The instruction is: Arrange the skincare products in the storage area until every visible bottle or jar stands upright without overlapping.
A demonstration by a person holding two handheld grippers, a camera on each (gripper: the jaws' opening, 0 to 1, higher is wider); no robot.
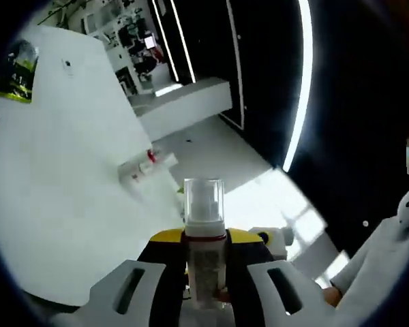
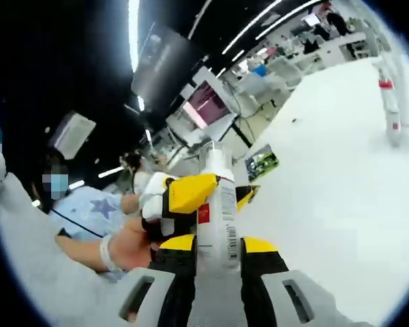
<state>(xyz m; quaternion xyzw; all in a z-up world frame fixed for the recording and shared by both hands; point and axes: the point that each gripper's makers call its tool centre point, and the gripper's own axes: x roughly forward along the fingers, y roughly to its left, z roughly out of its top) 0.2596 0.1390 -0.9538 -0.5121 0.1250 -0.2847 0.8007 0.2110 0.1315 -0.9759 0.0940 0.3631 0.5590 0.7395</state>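
Both grippers are mid-carry: left gripper (image 1: 203, 300) is clamped on a clear-capped bottle (image 1: 204, 225), right gripper (image 2: 217, 300) squeezes a white bottle (image 2: 217, 204). Ahead of the left, one tube (image 1: 146, 165) lies flat. Next up, I reckon: set both upright, spaced apart.
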